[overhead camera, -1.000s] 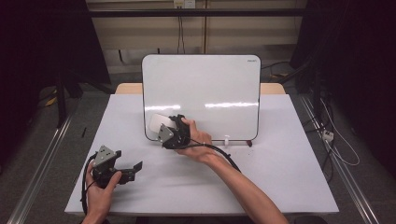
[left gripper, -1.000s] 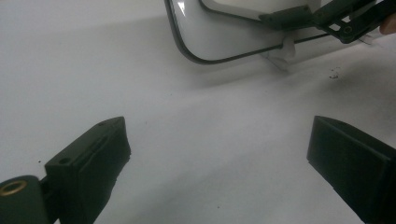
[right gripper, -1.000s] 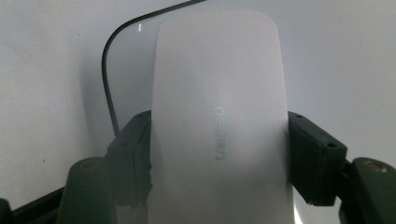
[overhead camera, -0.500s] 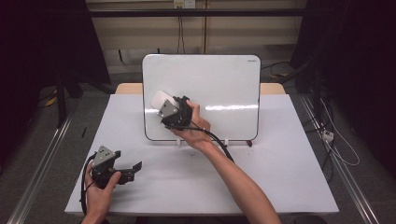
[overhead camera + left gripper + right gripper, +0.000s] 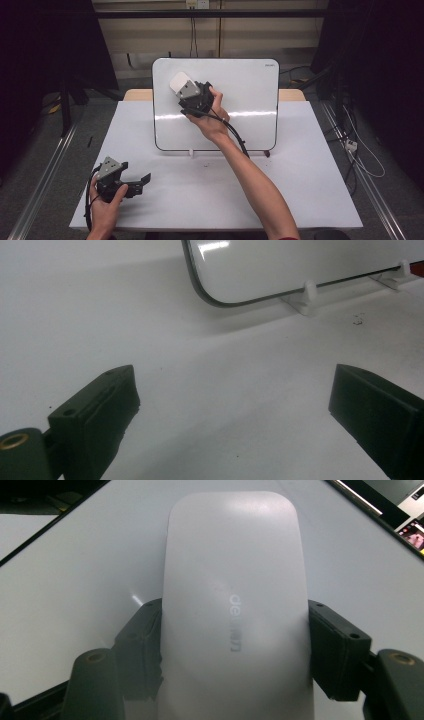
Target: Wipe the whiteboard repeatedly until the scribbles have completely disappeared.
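My right arm reaches up to 11 o'clock, and my right gripper (image 5: 186, 89) squeezes a white eraser (image 5: 235, 610) flat on the whiteboard (image 5: 250, 90). A moment ago it was lower on the board. My left gripper (image 5: 137, 182) rests on the table (image 5: 300, 175) at 7 o'clock, jaws wide apart, just as before
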{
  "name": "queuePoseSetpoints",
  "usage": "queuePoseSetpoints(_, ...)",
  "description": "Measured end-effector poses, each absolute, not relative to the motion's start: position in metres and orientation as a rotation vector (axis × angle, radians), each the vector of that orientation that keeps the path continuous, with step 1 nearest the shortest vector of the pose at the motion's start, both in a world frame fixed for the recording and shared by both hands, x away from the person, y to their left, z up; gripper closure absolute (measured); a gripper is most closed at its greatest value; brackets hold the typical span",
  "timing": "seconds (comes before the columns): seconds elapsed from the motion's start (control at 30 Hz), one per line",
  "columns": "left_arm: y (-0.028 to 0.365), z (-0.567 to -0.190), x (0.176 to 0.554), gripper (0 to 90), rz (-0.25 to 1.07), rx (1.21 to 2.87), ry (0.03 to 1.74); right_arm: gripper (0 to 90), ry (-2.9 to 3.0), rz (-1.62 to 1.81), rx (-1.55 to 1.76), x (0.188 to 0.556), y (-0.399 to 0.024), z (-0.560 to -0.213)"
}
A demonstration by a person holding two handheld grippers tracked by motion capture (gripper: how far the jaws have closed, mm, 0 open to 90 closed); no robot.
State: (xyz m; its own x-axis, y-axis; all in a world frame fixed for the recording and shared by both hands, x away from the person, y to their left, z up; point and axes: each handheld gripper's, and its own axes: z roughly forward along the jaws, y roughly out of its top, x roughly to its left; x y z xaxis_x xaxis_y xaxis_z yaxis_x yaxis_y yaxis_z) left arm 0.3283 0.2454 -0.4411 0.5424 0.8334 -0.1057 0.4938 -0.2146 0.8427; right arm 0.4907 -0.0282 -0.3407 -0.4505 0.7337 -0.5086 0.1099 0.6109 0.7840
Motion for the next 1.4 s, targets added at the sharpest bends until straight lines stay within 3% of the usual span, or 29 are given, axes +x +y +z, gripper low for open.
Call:
queuePoseSetpoints(0.57, 0.244, -0.443, 0.329, 5.5, 0.467, 1.873, 1.087, 31.6, 1.998, 0.811, 0.569, 0.465, -0.006, -0.368)
queuePoseSetpoints(1.03, 0.242, -0.443, 0.329, 5.5, 0.474, 1.887, 1.079, 31.7, 2.035, 0.975, 0.683, 0.467, -0.021, -0.362)
queuePoseSetpoints(1.4, 0.242, -0.441, 0.329, 5.5, 0.47, 1.886, 1.077, 31.6, 2.008, 1.075, 0.685, 0.448, -0.032, -0.347)
